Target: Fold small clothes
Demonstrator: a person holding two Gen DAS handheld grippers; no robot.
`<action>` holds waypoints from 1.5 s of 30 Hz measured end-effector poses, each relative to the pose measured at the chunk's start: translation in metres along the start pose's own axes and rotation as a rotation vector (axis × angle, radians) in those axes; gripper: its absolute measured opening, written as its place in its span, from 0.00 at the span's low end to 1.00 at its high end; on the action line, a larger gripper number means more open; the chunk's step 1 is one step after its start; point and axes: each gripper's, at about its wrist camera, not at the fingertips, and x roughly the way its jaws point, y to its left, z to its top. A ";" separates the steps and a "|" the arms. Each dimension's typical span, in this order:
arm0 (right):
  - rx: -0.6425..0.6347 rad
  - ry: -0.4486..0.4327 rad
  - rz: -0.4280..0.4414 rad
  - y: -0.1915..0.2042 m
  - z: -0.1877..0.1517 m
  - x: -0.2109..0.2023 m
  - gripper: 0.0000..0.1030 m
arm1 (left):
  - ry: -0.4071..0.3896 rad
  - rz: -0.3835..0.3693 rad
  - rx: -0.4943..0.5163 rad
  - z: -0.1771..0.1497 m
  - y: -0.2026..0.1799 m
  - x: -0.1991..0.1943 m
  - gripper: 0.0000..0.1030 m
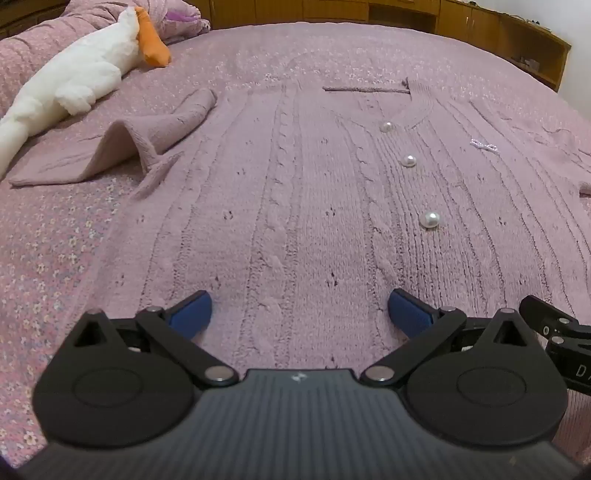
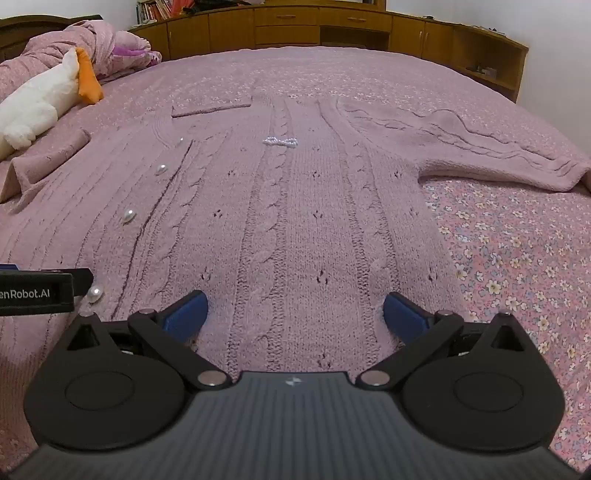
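A pink cable-knit cardigan [image 1: 295, 206] with pearl buttons [image 1: 429, 219] lies flat, front up, on the bed. Its left sleeve [image 1: 110, 147] is bent and partly folded; its right sleeve [image 2: 480, 147] stretches out to the right. A small pearl bow [image 2: 280, 141] sits on its chest. My left gripper [image 1: 300, 314] is open, low over the hem on the left half. My right gripper [image 2: 295, 314] is open, low over the hem on the right half [image 2: 295, 229]. Neither holds anything. The right gripper's edge shows in the left view [image 1: 554, 332], the left gripper's in the right view [image 2: 37, 291].
A pink floral bedspread [image 2: 517, 258] covers the bed. A white plush goose with an orange beak [image 1: 81, 77] lies at the far left beside a bunched pink quilt [image 2: 92, 37]. Wooden cabinets [image 2: 295, 26] line the far wall.
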 end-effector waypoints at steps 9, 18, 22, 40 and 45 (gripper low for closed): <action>0.008 0.001 0.002 0.001 0.001 0.000 1.00 | 0.007 -0.001 -0.001 0.000 0.000 0.000 1.00; 0.004 -0.004 0.002 0.000 0.000 -0.001 1.00 | 0.001 0.001 -0.002 -0.004 0.000 0.001 1.00; 0.004 -0.004 0.002 0.000 0.000 -0.001 1.00 | 0.005 0.000 -0.002 -0.003 0.001 0.001 1.00; 0.002 -0.004 0.002 0.000 0.000 -0.001 1.00 | 0.009 -0.001 -0.002 -0.003 0.001 0.001 1.00; 0.002 -0.004 0.002 0.000 0.000 -0.001 1.00 | 0.010 -0.001 -0.001 -0.003 0.000 0.002 1.00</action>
